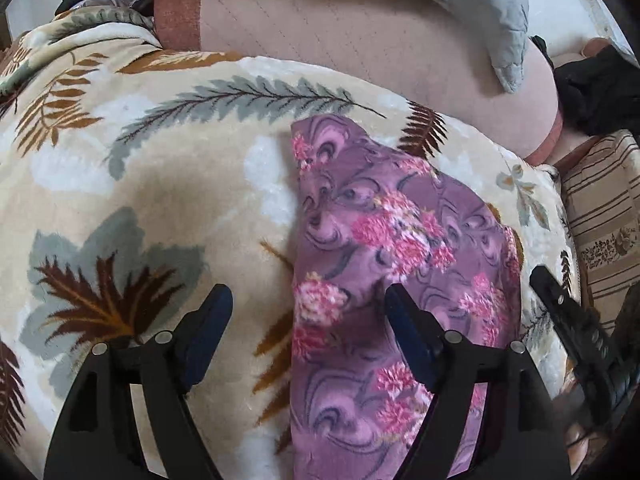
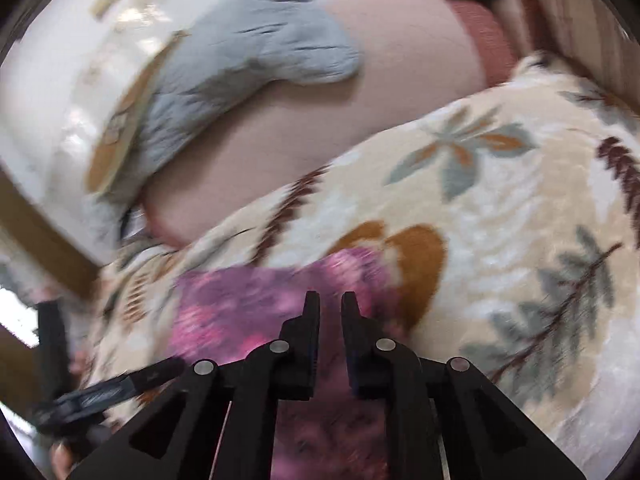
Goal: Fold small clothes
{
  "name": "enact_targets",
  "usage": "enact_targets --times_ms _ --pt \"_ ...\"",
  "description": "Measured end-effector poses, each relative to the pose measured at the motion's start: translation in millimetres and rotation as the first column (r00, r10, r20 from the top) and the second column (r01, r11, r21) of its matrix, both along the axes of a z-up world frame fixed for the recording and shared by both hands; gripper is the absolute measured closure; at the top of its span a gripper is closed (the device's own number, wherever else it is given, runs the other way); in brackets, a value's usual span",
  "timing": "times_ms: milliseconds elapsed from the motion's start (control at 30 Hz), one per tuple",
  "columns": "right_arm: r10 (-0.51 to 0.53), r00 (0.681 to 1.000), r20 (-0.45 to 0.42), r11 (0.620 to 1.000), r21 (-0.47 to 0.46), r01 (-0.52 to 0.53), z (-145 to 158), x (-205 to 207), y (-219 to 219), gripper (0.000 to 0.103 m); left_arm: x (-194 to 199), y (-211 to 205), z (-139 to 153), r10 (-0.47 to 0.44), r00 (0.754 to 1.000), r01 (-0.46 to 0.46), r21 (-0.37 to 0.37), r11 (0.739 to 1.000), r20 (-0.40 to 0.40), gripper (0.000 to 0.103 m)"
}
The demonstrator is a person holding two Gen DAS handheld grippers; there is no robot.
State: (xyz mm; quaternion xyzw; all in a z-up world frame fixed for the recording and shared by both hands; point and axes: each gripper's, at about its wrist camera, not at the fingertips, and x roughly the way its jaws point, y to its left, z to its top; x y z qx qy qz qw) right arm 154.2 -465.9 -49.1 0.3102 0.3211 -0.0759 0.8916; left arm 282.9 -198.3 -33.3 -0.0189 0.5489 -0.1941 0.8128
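Observation:
A purple cloth with pink flowers (image 1: 384, 240) lies folded in a long strip on a cream blanket with a leaf pattern (image 1: 160, 184). My left gripper (image 1: 308, 304) hangs just above it, open wide. Its left finger is over the blanket, its right finger is over the cloth, and the strip's left edge runs between them. The right gripper (image 1: 560, 312) comes in at the cloth's right edge. In the blurred right wrist view the right gripper (image 2: 330, 306) is over the purple cloth (image 2: 248, 304). Only a narrow slit shows between its fingers, and I cannot tell whether fabric is pinched there.
A pink quilted cover (image 1: 340, 32) lies beyond the blanket, with a grey garment (image 1: 488, 12) draped over it. Dark clothing (image 1: 600, 92) sits at the far right, above a striped cushion (image 1: 600, 216). The left gripper (image 2: 112, 392) shows as a blur at the lower left.

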Motion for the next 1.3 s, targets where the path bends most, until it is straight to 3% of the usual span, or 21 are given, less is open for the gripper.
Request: enact_targets --times_ms 67,133,267,400,467,533,600,700,833,967,1000,1100,1133,1167,1200,1267,1300 --pt "0.016 0.998 -0.066 0.999 -0.047 -0.019 -8 10 9 0.088 -1 -3 -6 -0.002 1.0 0.002 0.023 1.0 -0.014 0.024" --pt "0.033 0.981 -0.193 0.995 -0.086 -0.051 -26 12 11 0.093 -4 -4 -7 0.002 1.0 -0.001 0.031 1.0 -0.03 0.024" --pt "0.025 0.991 -0.131 0.996 -0.078 -0.036 -7 -9 14 0.085 -13 -3 6 -0.014 1.0 0.014 0.045 0.999 -0.005 0.024" --pt "0.131 0.99 -0.06 0.989 -0.061 -0.135 4 -31 33 0.083 -27 -1 16 -0.026 0.999 0.024 0.043 0.999 0.027 0.024" --pt "0.169 0.982 -0.086 0.98 -0.09 -0.176 -3 -31 44 0.077 -36 -2 14 -0.029 0.999 0.027 0.061 0.998 0.028 0.024" --pt "0.188 0.963 -0.193 0.958 -0.179 -0.223 -19 -27 60 0.075 -40 -2 9 -0.033 0.999 0.032 0.086 0.996 0.004 0.024" --pt "0.189 0.964 -0.185 0.943 -0.241 -0.231 -15 -35 64 0.074 -49 5 9 -0.041 0.999 0.042 0.065 0.997 -0.022 0.024" --pt "0.17 0.973 -0.158 0.966 -0.168 -0.196 -4 -46 54 0.074 -67 23 11 -0.039 0.999 0.039 0.018 0.999 -0.017 0.024" --pt "0.036 0.993 -0.116 0.989 -0.138 -0.052 6 -44 21 0.072 -70 29 2 -0.043 0.998 0.044 0.004 0.999 -0.049 0.023" --pt "-0.053 0.994 -0.091 0.998 0.011 0.054 4 -23 -11 0.064 -55 29 11 -0.007 0.999 0.006 -0.016 1.0 -0.053 0.024" --pt "-0.042 0.992 -0.117 0.999 0.017 0.044 0 -11 -11 0.065 -54 28 12 -0.009 0.999 0.008 -0.011 1.0 -0.047 0.024" --pt "-0.052 0.984 -0.171 0.995 -0.095 0.036 -8 18 -5 0.065 -49 24 11 -0.015 0.999 0.014 -0.023 1.0 -0.046 0.024" --pt "-0.061 0.974 -0.219 0.989 -0.145 0.029 -14 29 -2 0.073 -47 24 11 -0.014 0.999 0.013 -0.026 1.0 -0.045 0.024" --pt "-0.042 0.969 -0.242 0.988 -0.158 0.003 -18 36 0 0.089 -44 25 11 -0.013 0.999 0.011 -0.031 0.999 -0.041 0.024" --pt "-0.014 0.977 -0.212 0.985 -0.174 -0.023 -15 39 3 0.095 -42 25 10 -0.014 0.999 0.013 -0.032 0.999 -0.032 0.024" --pt "-0.039 0.983 -0.179 0.982 -0.191 0.004 -12 37 1 0.095 -37 24 3 -0.008 1.0 0.008 0.003 1.0 -0.01 0.023" --pt "-0.041 0.978 -0.205 0.987 -0.162 0.008 -19 38 -4 0.095 -33 23 -5 -0.011 1.0 0.011 0.01 1.0 -0.025 0.023"
